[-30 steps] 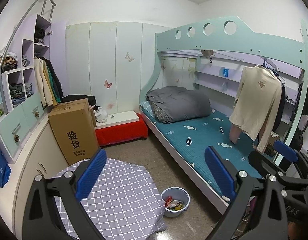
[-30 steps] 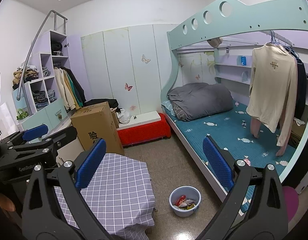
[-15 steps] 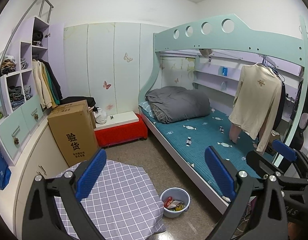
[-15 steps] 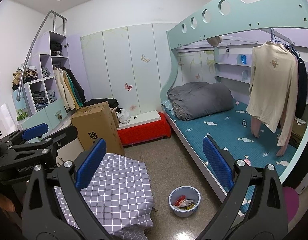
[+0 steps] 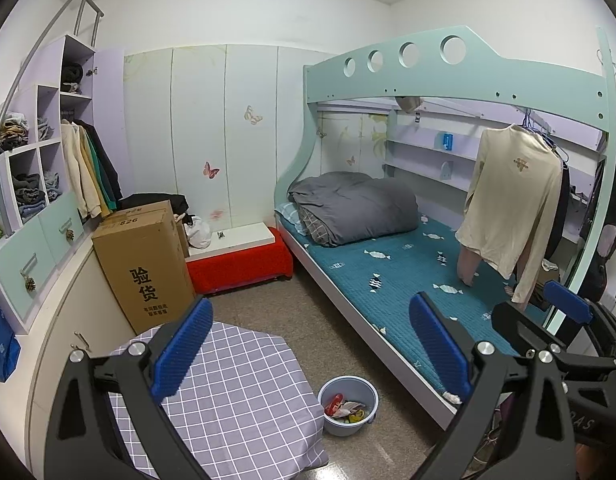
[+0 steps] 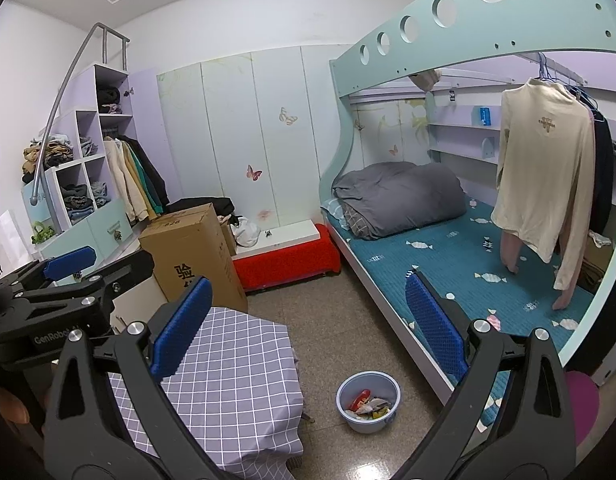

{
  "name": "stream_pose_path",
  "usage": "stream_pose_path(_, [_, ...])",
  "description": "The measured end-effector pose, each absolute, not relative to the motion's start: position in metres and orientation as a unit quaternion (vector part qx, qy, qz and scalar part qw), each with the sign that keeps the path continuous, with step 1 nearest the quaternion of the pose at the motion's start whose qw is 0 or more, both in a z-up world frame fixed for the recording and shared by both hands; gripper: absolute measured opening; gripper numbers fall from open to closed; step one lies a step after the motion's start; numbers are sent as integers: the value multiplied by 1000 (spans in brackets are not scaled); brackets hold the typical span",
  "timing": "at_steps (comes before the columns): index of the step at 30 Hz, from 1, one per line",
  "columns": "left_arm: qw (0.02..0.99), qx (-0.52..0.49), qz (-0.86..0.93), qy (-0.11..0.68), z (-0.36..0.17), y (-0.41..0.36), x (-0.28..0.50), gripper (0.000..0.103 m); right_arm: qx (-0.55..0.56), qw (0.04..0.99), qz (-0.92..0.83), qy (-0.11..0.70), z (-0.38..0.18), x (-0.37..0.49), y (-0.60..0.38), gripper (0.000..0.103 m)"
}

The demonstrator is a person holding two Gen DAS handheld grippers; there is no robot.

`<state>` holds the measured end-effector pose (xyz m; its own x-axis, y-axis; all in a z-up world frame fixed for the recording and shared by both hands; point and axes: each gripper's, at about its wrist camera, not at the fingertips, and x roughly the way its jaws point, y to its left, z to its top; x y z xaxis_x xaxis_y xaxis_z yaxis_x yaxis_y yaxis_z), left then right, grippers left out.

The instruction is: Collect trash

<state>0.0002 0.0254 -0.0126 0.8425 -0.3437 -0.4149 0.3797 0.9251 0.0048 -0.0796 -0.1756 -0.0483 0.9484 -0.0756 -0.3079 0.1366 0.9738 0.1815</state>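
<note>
The left gripper (image 5: 308, 344) and the right gripper (image 6: 304, 340) are both hanging high over the room with their blue pads spread wide apart and nothing between them. Just below them the checked grey cloth (image 5: 244, 392) is covering a low table, and its overhanging edge is lying close to the pale blue trash bin (image 6: 367, 402) that is standing on the speckled floor (image 6: 327, 316). The bin is sitting between the cloth and the bunk bed's white side rail (image 6: 391, 316), holding a red wrapper and crumpled scraps (image 6: 365, 402).

From here the risk is in the descent: the gap is narrow, so a finger is likely to snag the cloth or knock the rail. The bin looks light, so a one-sided pinch on its rim could tip it and spill the wrappers. Whether loose litter is lying elsewhere on the floor cannot be told. Farther off, a tall cardboard box (image 5: 144, 264) is standing against the cupboards, a red-covered bench (image 5: 240, 268) is sitting beside it, and the rolled grey duvet (image 5: 355, 208) is resting at the head of the teal mattress.
</note>
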Motion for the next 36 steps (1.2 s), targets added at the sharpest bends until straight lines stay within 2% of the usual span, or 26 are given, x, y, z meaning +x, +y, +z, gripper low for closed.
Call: stream_pose_path(36, [958,40,-188,213,-17,24,8,97,103,981,-55,155,-50,-78,-176,95])
